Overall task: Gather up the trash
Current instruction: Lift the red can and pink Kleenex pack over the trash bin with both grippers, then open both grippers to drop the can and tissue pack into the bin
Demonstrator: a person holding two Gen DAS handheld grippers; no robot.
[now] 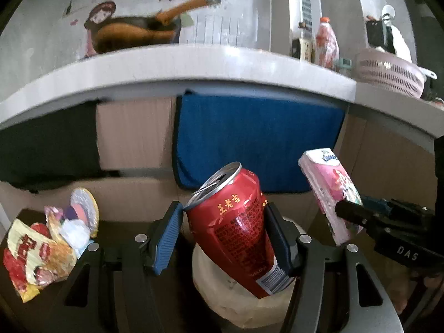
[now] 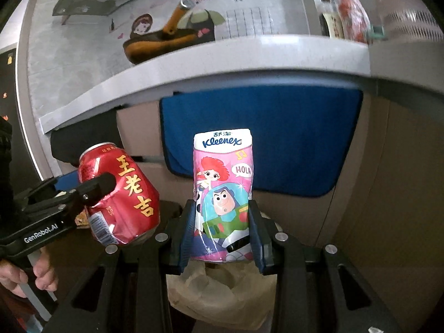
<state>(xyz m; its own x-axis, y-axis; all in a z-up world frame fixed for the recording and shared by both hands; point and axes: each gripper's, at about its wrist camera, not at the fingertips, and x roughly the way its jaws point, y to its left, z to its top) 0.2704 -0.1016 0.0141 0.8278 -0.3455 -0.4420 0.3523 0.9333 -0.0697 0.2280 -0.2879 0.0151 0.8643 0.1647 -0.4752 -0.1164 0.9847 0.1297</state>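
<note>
The left claw (image 1: pixel 224 238) grips a dented red Wanglaoji herbal tea can (image 1: pixel 238 227), its blue-padded fingers (image 1: pixel 166 238) pressed to either side of the can, which tilts with its opened top toward the upper left. Just beside it, the right claw (image 2: pixel 222 238) is clamped on a pink Kleenex tissue pack (image 2: pixel 223 194) printed with cartoon figures and held upright between its fingers. Both items hang above a pale, crumpled plastic bag (image 2: pixel 222 299) with its mouth open directly beneath them. In the left wrist view, crumpled snack wrappers (image 1: pixel 41 247) in red and yellow lie on a dark surface to the left of the can. Behind, a blue cloth (image 1: pixel 255 141) hangs from the edge of a white tabletop (image 1: pixel 194 63) over cardboard panels. On the tabletop stand a brown frying pan (image 1: pixel 133 33) with an orange handle, a red-labelled bottle (image 1: pixel 327 41) and a pink colander (image 1: pixel 388 69). A person's hand (image 2: pixel 30 274) grasping the left tool's handle shows in the right wrist view.
</note>
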